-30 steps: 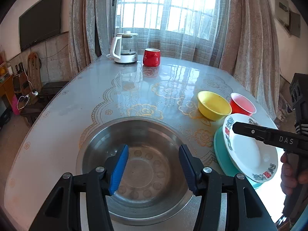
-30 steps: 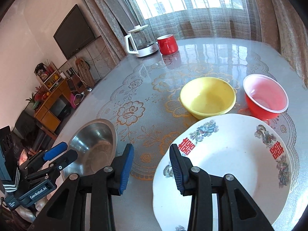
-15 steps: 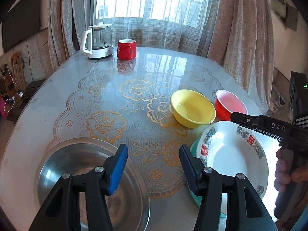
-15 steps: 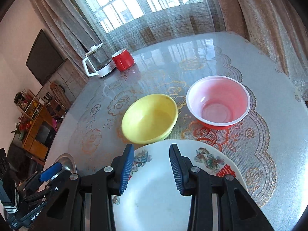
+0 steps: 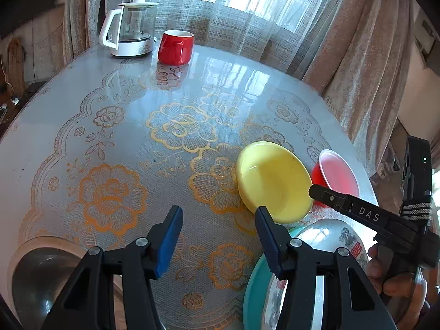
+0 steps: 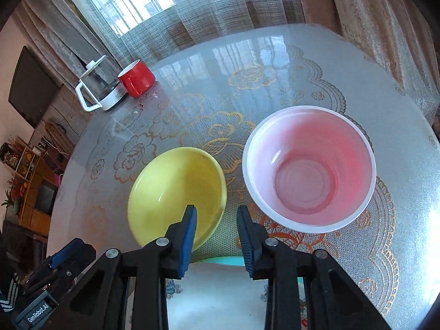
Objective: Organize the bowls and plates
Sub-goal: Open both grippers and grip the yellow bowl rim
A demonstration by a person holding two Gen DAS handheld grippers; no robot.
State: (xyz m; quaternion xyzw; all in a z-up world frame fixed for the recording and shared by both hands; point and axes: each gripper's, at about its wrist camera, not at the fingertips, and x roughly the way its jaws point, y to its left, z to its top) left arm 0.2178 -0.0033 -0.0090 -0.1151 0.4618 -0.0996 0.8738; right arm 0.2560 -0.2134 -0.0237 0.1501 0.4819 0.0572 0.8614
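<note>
A yellow bowl (image 5: pixel 275 181) (image 6: pixel 176 192) and a red plastic bowl (image 5: pixel 339 174) (image 6: pixel 308 167) sit side by side on the table. Near them a white patterned plate (image 5: pixel 324 250) (image 6: pixel 220 297) lies on a teal plate (image 5: pixel 254 283) (image 6: pixel 222 260). A steel basin (image 5: pixel 35 277) is at the lower left. My left gripper (image 5: pixel 218 233) is open and empty above the tablecloth, between basin and plates. My right gripper (image 6: pixel 216 236) is open and empty above the plates' far edge, its left finger over the yellow bowl's near rim; it also shows in the left wrist view (image 5: pixel 330 198).
A glass kettle (image 5: pixel 130 31) (image 6: pixel 101 88) and a red mug (image 5: pixel 176 46) (image 6: pixel 137 78) stand at the table's far side by the curtains. The round table (image 5: pixel 165 126) has a lace-patterned cover. A TV and shelves are at the left wall.
My left gripper moved away from the steel basin to the right, toward the bowls. My right gripper moved forward from over the white plate toward the yellow and red bowls. Both stayed open.
</note>
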